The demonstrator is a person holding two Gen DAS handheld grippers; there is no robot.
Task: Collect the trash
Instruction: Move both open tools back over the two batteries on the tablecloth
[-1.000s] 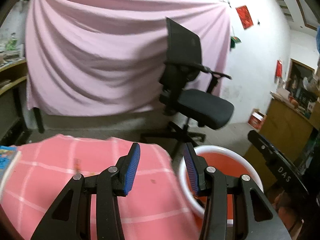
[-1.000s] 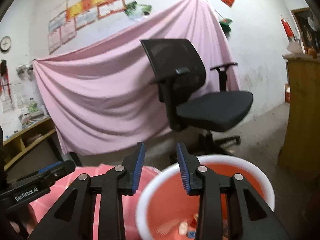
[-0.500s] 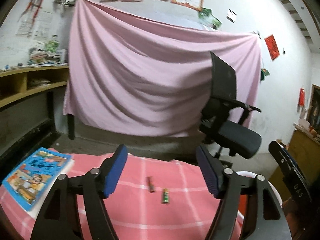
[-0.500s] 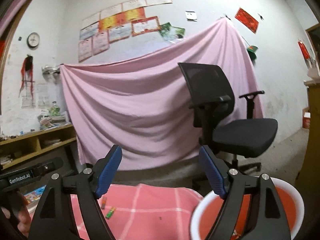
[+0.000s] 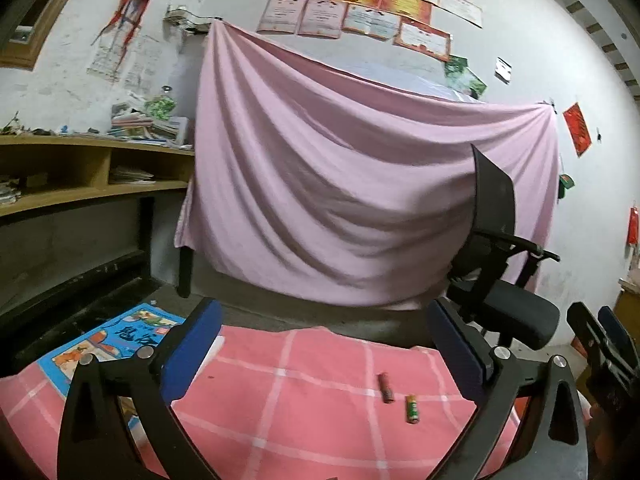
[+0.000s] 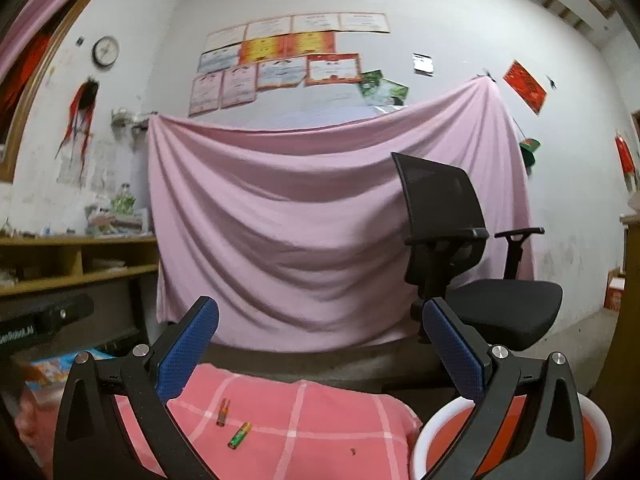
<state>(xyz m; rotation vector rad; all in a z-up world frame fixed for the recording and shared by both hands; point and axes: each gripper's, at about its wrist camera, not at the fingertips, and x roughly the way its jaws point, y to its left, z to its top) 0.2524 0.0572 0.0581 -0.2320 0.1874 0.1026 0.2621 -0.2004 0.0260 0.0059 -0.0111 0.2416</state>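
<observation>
Two small batteries lie on the pink checked tablecloth (image 5: 304, 408): a reddish one (image 5: 386, 387) and a green-yellow one (image 5: 412, 409). They also show in the right wrist view, reddish (image 6: 223, 411) and green (image 6: 239, 440). My left gripper (image 5: 324, 354) is open and empty, above the cloth, with the batteries just inside its right finger. My right gripper (image 6: 320, 354) is open and empty, held above the table's right end. The orange bin with a white rim (image 6: 432, 428) stands below its right finger.
A blue picture book (image 5: 116, 344) lies at the table's left end. A black office chair (image 6: 472, 280) stands behind the table on the right, before a hanging pink sheet (image 6: 320, 220). Wooden shelves (image 5: 80, 176) line the left wall.
Both grippers have opened wide and swung left and up, away from the bin. The batteries and the book have come into view.
</observation>
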